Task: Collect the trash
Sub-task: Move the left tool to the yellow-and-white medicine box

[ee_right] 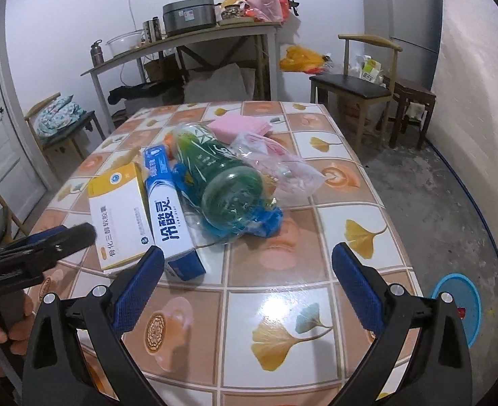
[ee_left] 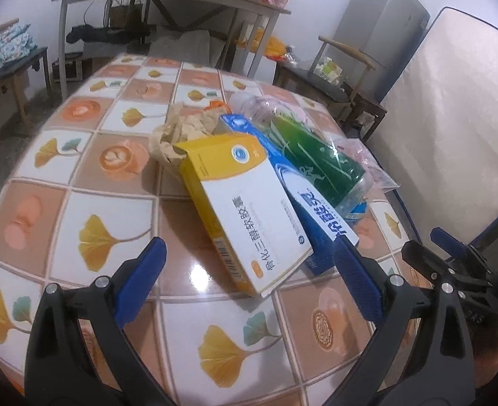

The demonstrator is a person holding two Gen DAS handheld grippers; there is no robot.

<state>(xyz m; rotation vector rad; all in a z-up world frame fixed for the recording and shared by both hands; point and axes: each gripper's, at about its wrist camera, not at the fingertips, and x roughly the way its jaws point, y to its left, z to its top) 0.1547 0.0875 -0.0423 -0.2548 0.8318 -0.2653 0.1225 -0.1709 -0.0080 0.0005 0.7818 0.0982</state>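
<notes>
A heap of trash is seen mid-table (ee_right: 350, 182): a yellow box (ee_left: 249, 209) against a blue box (ee_right: 167, 203), with a green bottle (ee_right: 221, 182) at their 3 o'clock (a clear bag (ee_right: 282, 169) beyond it). The left gripper (ee_left: 249, 277) is held wide open and empty, the yellow box's near end lying between its fingers. The right gripper (ee_right: 249, 284) is likewise spread and empty, the blue box's corner at 11 o'clock beside its left finger (ee_right: 137, 291).

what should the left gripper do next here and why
Probably ease the left gripper forward and close on the yellow and white medicine box. Its jaws are open and empty, and the box's near end lies between the fingertips, leaning on the blue box. The right gripper is also open, facing the green-labelled bottle.
</notes>
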